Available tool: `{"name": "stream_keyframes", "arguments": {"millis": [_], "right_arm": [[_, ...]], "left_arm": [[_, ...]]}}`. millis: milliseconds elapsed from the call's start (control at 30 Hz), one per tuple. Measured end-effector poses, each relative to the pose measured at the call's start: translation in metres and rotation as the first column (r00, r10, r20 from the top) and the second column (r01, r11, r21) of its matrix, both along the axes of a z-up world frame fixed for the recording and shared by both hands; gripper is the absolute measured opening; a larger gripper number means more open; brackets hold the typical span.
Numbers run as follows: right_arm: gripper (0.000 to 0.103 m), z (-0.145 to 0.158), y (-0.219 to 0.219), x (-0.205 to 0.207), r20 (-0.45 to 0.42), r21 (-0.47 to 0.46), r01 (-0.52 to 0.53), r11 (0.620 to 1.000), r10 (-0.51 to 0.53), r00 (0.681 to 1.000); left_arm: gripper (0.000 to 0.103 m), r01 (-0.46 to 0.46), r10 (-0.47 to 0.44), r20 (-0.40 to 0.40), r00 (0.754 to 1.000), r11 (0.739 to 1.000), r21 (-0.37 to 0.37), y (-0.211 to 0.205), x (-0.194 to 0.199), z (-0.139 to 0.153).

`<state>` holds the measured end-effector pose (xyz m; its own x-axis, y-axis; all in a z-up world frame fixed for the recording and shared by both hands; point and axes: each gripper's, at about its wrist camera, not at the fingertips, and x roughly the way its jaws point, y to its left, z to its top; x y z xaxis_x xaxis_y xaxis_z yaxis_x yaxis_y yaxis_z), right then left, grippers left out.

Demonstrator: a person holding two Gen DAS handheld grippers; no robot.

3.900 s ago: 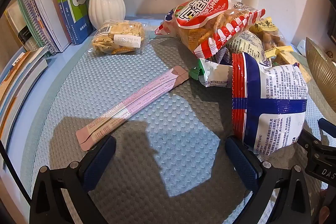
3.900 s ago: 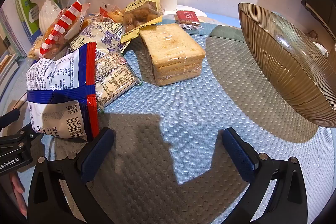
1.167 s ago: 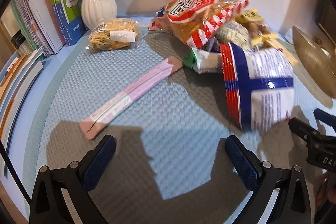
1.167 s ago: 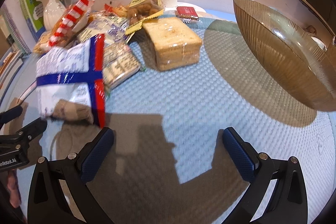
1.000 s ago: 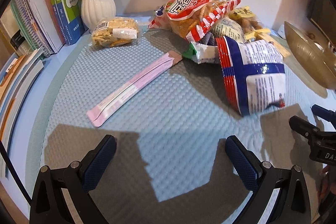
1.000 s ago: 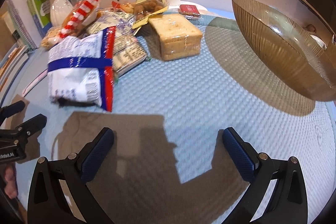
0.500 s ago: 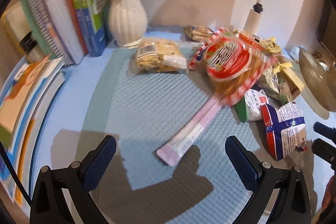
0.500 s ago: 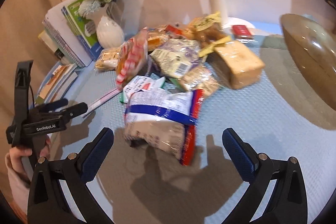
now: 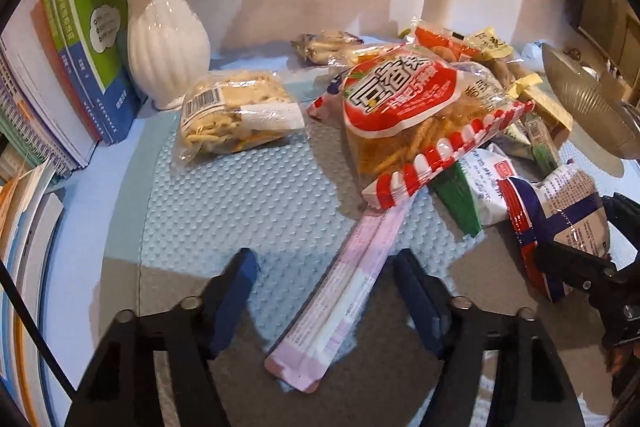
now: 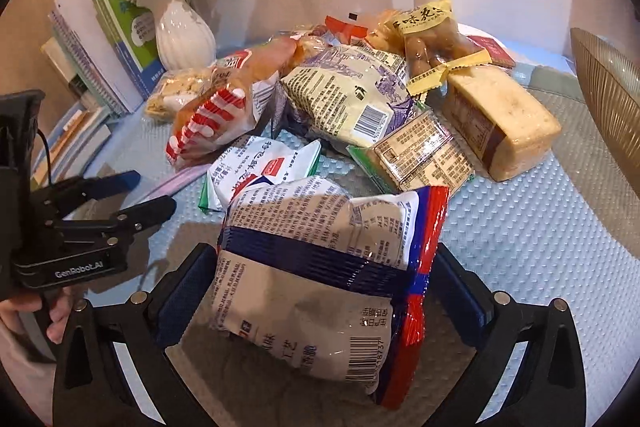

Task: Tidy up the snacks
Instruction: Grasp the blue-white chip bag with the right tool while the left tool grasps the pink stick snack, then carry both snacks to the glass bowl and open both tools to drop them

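Observation:
A long pink stick packet (image 9: pixel 344 287) lies flat on the blue mat (image 9: pixel 248 203), its far end tucked under a red bag of fried sticks (image 9: pixel 404 107). My left gripper (image 9: pixel 324 263) straddles the packet's near half. Its jaws are closing, and a gap shows on both sides between pads and packet. A white bag with blue and red bands (image 10: pixel 320 287) sits between the fingers of my right gripper (image 10: pixel 324 259), which stand wide. In the right wrist view the left gripper (image 10: pixel 132 195) is at the left, held by a hand.
More snacks are heaped behind: a clear noodle pack (image 9: pixel 236 115), a wrapped bread block (image 10: pixel 504 123), a yellow-labelled pack (image 10: pixel 432 39), a purple-printed bag (image 10: pixel 352 95). A white vase (image 9: pixel 164 39) and books (image 9: pixel 76 35) stand at the left, a ribbed bowl (image 9: pixel 588 107) at the right.
The left jaws have narrowed from wide to around the pink packet as that gripper came closer. The right gripper moved forward, so the banded bag now sits between its fingers.

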<state>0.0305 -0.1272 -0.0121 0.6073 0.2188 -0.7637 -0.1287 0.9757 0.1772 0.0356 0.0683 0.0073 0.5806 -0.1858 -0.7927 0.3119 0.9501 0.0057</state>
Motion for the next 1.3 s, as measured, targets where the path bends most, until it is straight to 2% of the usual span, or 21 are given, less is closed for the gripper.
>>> {"name": "stream_keyframes", "arguments": {"millis": [33,67,133,167,300,467,567,733,1000,1300], "right_arm": [[0.103,0.000,0.000,0.001,0.005,0.010,0.002,1.000,-0.002,1.000],[0.098,0.001,-0.001,0.001,0.010,0.017,0.002,1.000,-0.002,1.000],[0.087,0.002,-0.001,-0.003,0.031,0.031,-0.013,0.999,0.012,0.999],[0.085,0.002,-0.002,-0.004,0.035,0.046,-0.029,0.999,0.027,0.999],[0.083,0.003,-0.005,-0.009,0.041,0.090,-0.067,0.994,0.063,0.997],[0.082,0.006,-0.012,-0.026,0.062,0.135,-0.096,0.986,0.088,0.994],[0.082,0.011,-0.016,-0.037,0.086,0.145,-0.100,0.984,0.088,0.992],[0.082,0.020,-0.020,-0.048,0.099,0.184,-0.102,0.978,0.085,0.991],[0.081,0.059,-0.042,-0.050,0.161,0.217,-0.117,0.969,0.083,0.983],[0.071,0.110,-0.123,-0.007,0.195,0.243,-0.057,0.968,0.009,0.981]], "left_arm": [[0.037,0.009,-0.009,0.010,1.000,1.000,-0.005,-0.001,-0.001,0.001],[0.027,0.022,-0.022,0.019,1.000,1.000,-0.006,-0.005,-0.003,0.002],[0.022,0.024,-0.024,0.040,0.999,1.000,0.019,-0.012,-0.008,0.003],[0.017,0.028,-0.028,0.041,0.999,1.000,0.009,-0.014,-0.011,0.003],[0.016,0.037,-0.036,0.012,0.999,0.996,-0.083,-0.013,-0.028,0.004],[0.016,0.014,-0.011,0.024,1.000,0.994,-0.109,-0.020,-0.058,0.008],[0.016,-0.007,0.011,0.059,0.998,0.998,-0.066,-0.028,-0.072,0.012],[0.016,-0.043,0.048,0.074,0.996,0.996,-0.079,-0.031,-0.085,0.025],[0.016,-0.081,0.091,0.119,0.989,0.993,-0.088,-0.049,-0.077,0.065],[0.016,-0.072,0.090,0.161,0.983,0.991,-0.116,-0.111,-0.023,0.118]]}}
